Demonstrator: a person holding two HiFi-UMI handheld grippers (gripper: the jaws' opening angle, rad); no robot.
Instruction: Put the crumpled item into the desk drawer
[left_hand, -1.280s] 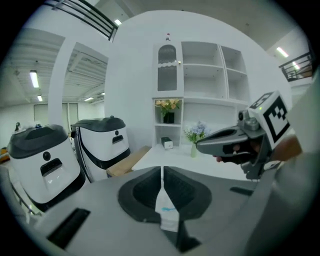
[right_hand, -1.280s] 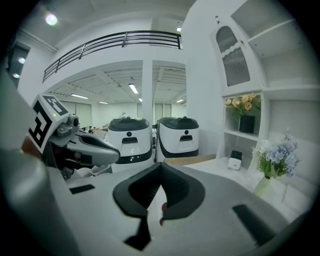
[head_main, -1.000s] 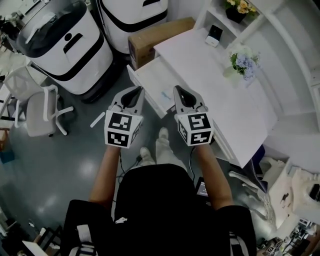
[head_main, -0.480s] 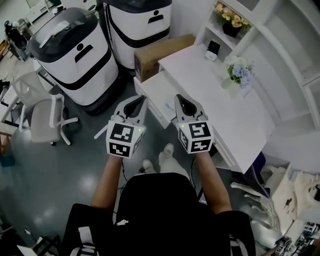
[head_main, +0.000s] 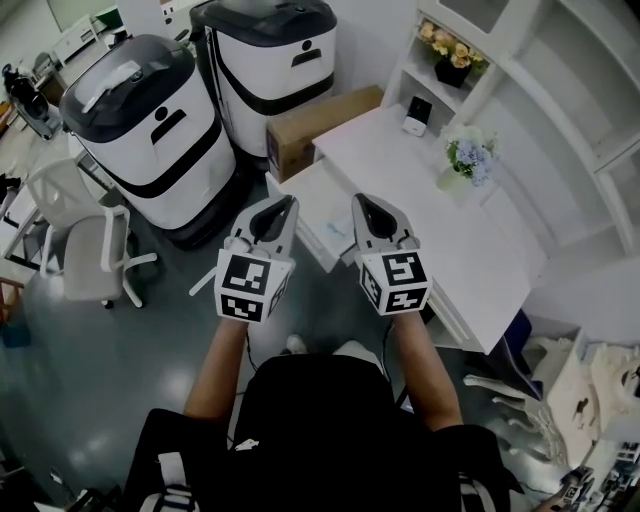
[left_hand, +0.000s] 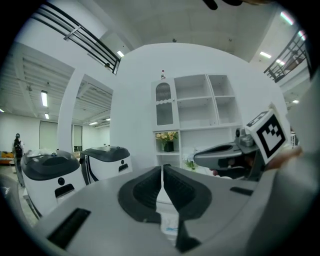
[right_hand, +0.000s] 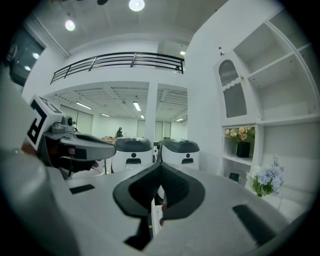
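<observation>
A small white crumpled item with a blue mark (head_main: 337, 226) is lying, as far as I can tell, inside the open white desk drawer (head_main: 300, 192), which is standing pulled out from the white desk surface (head_main: 440, 220). It is looking light, soft and easily squashed, so a gentle pinch on a raised fold should suit it. The left gripper (left_hand: 162, 180) and right gripper (right_hand: 159, 175) are hovering side by side above the drawer, each with jaws pressed together and gripping nothing.

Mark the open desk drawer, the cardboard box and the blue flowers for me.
desk drawer (head_main: 300, 197), head view, bare inside bottom.
cardboard box (head_main: 322, 122), head view, middle of its top face.
blue flowers (head_main: 468, 154), head view, the blossom cluster.
</observation>
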